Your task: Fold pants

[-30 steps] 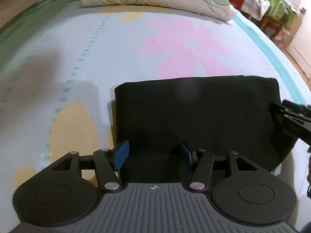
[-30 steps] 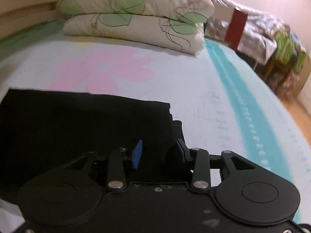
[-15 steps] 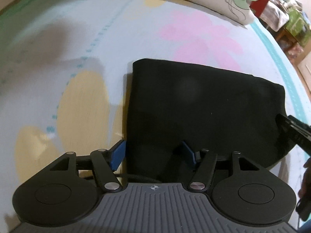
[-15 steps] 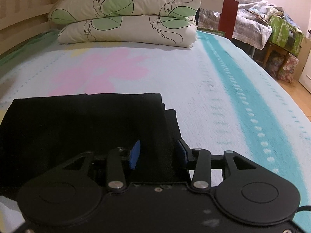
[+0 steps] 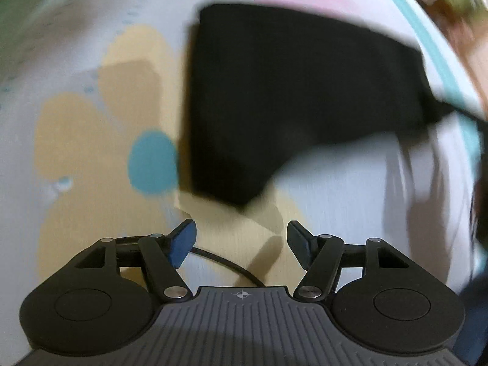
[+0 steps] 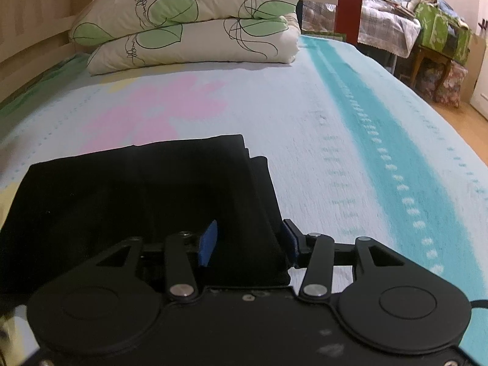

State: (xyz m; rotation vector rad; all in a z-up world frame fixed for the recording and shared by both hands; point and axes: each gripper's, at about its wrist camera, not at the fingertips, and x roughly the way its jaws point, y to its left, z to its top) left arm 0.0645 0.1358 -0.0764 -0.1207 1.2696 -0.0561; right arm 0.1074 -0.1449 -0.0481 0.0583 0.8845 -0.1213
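Observation:
The black pants [image 5: 289,97] lie folded into a flat stack on the flowered bedsheet [image 5: 76,158]. My left gripper [image 5: 241,244] is open and empty, pulled back from the stack's near corner; this view is blurred by motion. In the right wrist view the pants [image 6: 137,189] fill the lower left. My right gripper [image 6: 247,244] is open, its fingers standing on either side of the stack's right edge, with the fabric between them. The right gripper also shows dimly at the far right of the left wrist view [image 5: 457,113].
Two leaf-print pillows [image 6: 195,24] are stacked at the head of the bed. A teal stripe [image 6: 381,140] runs along the sheet's right side. Past the bed's right edge stand a wooden stool [image 6: 433,61] and cluttered furniture. A cable [image 5: 231,265] runs under my left gripper.
My left gripper has drawn back off the pants and opened wider; the stack now lies clear ahead of it. My right gripper has opened wider around the stack's right edge.

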